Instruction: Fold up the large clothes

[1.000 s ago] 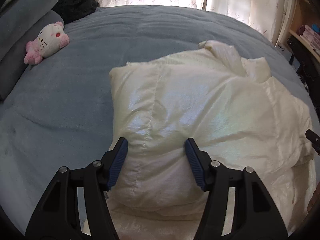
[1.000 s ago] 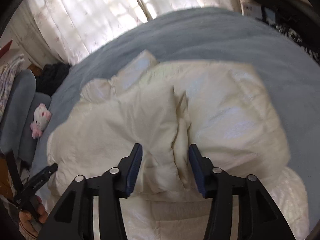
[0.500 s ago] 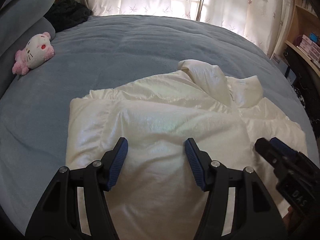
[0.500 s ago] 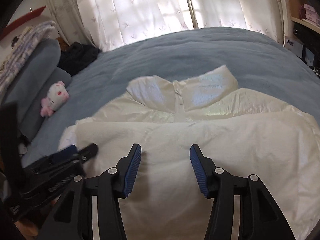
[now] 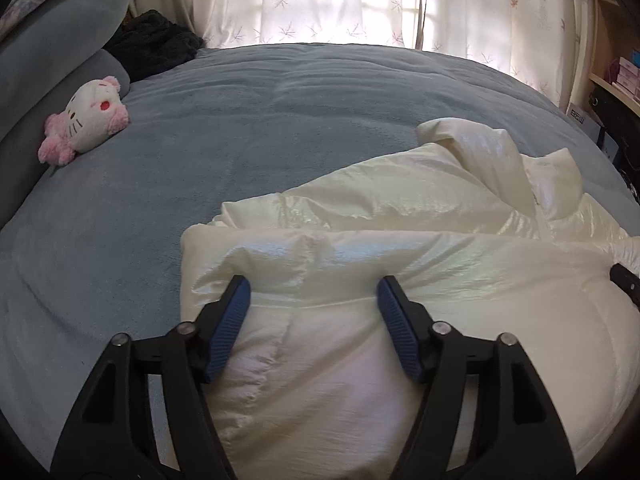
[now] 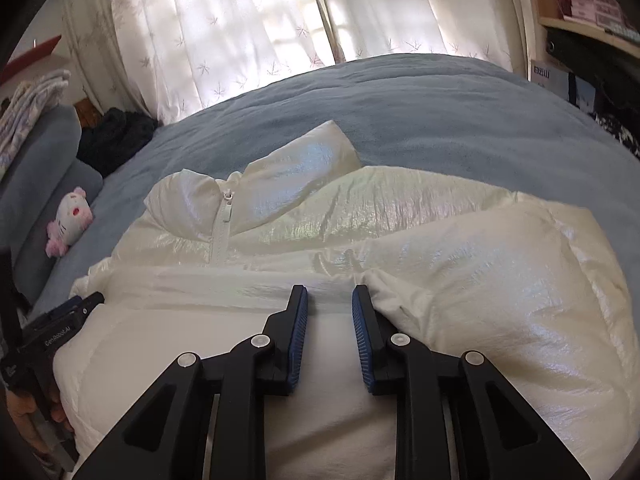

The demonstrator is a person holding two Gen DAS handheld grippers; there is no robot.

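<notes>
Glossy cream jacket (image 5: 400,280) on the blue bed (image 5: 240,120), seen from the left wrist: left claw (image 5: 314,300) wide open over a folded edge, gripping nothing. Puffy, light, probably slippery; best pinched at a seam or hem.

From the right wrist: right claw (image 6: 330,306) partly open, nothing visibly pinched, resting on jacket (image 6: 440,260) below the zipper (image 6: 226,216).

R claw (image 6: 330,294) part-open over white jacket (image 6: 460,280) fold on blue bed (image 6: 440,112).
</notes>
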